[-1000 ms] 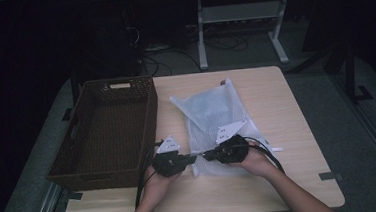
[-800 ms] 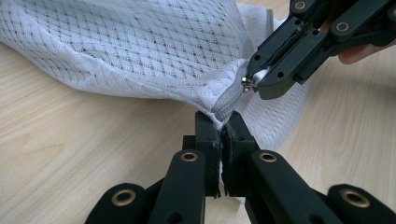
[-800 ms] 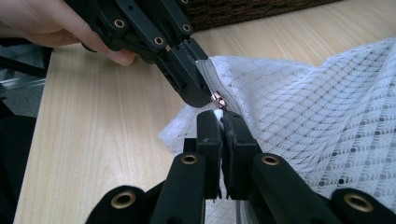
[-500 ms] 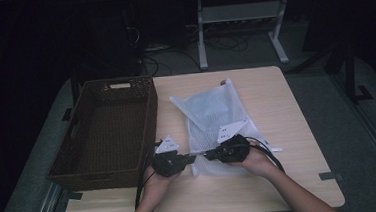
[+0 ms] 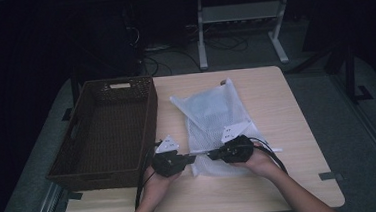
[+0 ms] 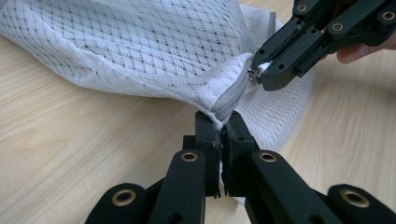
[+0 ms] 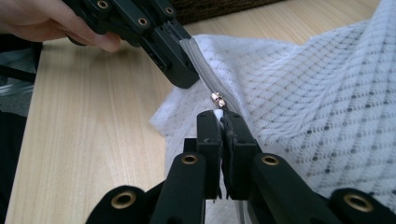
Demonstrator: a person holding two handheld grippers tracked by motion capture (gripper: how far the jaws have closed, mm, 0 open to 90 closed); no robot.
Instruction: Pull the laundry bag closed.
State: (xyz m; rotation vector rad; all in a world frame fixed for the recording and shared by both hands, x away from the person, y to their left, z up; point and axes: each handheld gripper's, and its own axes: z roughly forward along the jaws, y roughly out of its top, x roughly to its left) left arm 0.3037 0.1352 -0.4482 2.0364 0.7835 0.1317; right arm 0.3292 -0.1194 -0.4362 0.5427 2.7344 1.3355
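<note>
My left gripper (image 6: pixel 219 128) is pinched tight on the zipper edge of the white mesh bag (image 5: pixel 217 116). My right gripper (image 7: pixel 223 116) is squeezed on the little zipper pull (image 7: pixel 217 99). The bag lies on the table (image 5: pixel 286 104), right next to the brown basket (image 5: pixel 107 129).

Left hand-held gripper (image 6: pixel 223 122) pinches the mesh bag's (image 6: pixel 130 46) zipper end (image 6: pixel 229 102), apparently tight.

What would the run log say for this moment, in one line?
left gripper: shut on zipper end | right gripper: shut on zipper pull | mesh bag: flat on table, beside basket
</note>
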